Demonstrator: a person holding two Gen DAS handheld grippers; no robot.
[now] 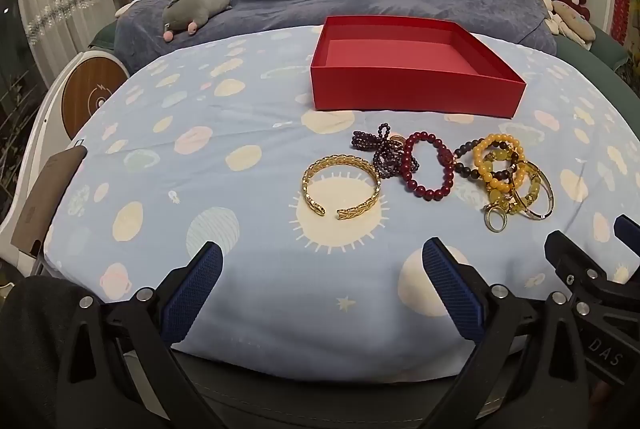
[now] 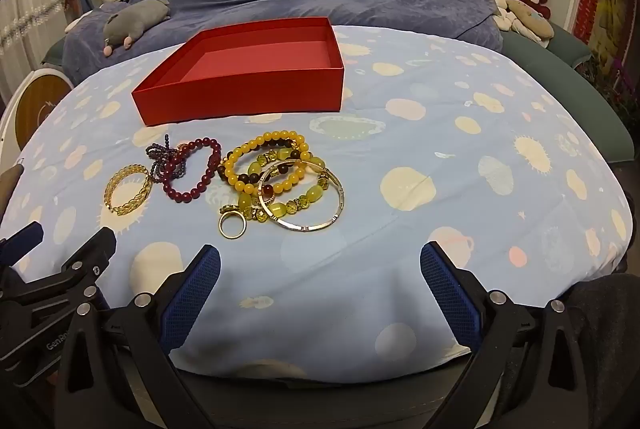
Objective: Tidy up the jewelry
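Left wrist view: the left gripper (image 1: 320, 285), blue-padded jaws spread wide and holding nothing, hangs over a pale blue planet-print sheet (image 1: 224, 165). Ahead lie an open gold filigree cuff (image 1: 340, 189), a dark red bead bracelet (image 1: 428, 167) and a heap of yellow bead bracelets (image 1: 500, 165), all in front of a shallow red cardboard box (image 1: 416, 85).

Right wrist view: the right gripper (image 2: 320, 285), jaws likewise apart and bare, faces a thin silver bangle (image 2: 304, 195) and a gold ring (image 2: 232, 225) nearest it; the box stands behind the jewelry, upper left.
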